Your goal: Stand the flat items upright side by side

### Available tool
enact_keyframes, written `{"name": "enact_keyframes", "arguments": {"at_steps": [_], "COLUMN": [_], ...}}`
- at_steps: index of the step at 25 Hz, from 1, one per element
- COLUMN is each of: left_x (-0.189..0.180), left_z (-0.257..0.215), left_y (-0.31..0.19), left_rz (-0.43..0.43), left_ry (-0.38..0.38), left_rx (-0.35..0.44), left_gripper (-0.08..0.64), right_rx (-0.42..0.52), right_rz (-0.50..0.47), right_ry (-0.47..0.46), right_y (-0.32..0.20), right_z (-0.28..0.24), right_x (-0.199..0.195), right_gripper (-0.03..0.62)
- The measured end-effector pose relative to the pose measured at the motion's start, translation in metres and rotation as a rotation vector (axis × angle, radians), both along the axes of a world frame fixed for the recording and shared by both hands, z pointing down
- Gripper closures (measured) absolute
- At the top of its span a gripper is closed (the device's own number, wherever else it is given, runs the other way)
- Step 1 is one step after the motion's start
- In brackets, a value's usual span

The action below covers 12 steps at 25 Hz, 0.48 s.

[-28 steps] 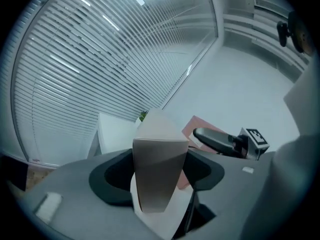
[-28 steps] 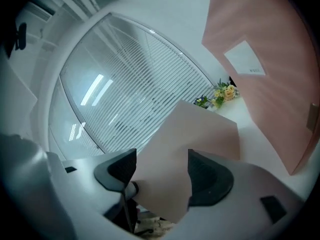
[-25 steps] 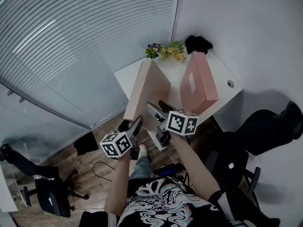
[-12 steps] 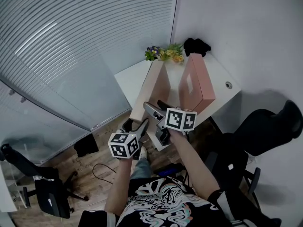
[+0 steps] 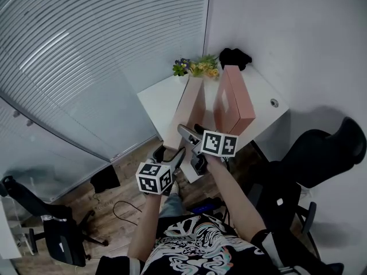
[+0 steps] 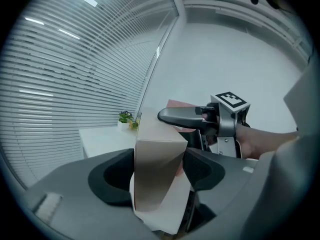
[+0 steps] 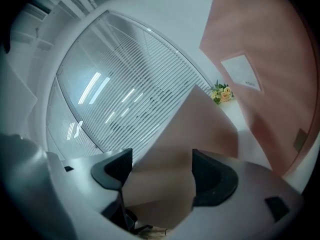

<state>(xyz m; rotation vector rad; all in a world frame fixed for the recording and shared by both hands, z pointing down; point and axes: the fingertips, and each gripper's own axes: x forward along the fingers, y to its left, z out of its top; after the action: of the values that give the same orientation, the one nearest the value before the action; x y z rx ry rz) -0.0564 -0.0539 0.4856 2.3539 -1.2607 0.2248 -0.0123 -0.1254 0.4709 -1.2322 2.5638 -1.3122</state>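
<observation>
Two flat boxes stand on edge on the white table [image 5: 156, 99]. The beige box [image 5: 190, 109] stands left of the pink box [image 5: 233, 99], which has a white label, with a gap between them. My left gripper [image 5: 172, 154] is shut on the beige box's near end [image 6: 159, 159], its pads against both faces. My right gripper [image 5: 192, 148] is at the same end, slightly higher. Its jaws have just been opening, and the beige box [image 7: 170, 174] still sits between them. The right gripper [image 6: 186, 117] also shows in the left gripper view.
A bunch of flowers [image 5: 198, 67] and a black object [image 5: 235, 56] sit at the table's far corner against the wall. A black office chair [image 5: 321, 153] is to the right, another [image 5: 54, 228] at lower left. Blinds cover the window on the left.
The beige box has swung from a lean to standing upright on its edge, nearer the pink box. My left gripper has moved right and up with it and rolled.
</observation>
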Motion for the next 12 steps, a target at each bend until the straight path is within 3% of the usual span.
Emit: {"name": "enact_keyframes", "arguments": {"at_steps": [8, 12], "left_x": [0.019, 0.032], "left_z": [-0.009, -0.015], "left_y": [0.012, 0.019], "left_rz": [0.086, 0.132], "left_ry": [0.145, 0.168], "left_rx": [-0.014, 0.004], "left_gripper": [0.253, 0.254], "right_rx": [0.003, 0.045], "right_rz": [0.054, 0.094], "right_ry": [0.043, 0.106], "right_y": [0.001, 0.004], "right_z": [-0.003, -0.007], "right_x": [0.023, 0.038], "right_gripper": [0.246, 0.275]}}
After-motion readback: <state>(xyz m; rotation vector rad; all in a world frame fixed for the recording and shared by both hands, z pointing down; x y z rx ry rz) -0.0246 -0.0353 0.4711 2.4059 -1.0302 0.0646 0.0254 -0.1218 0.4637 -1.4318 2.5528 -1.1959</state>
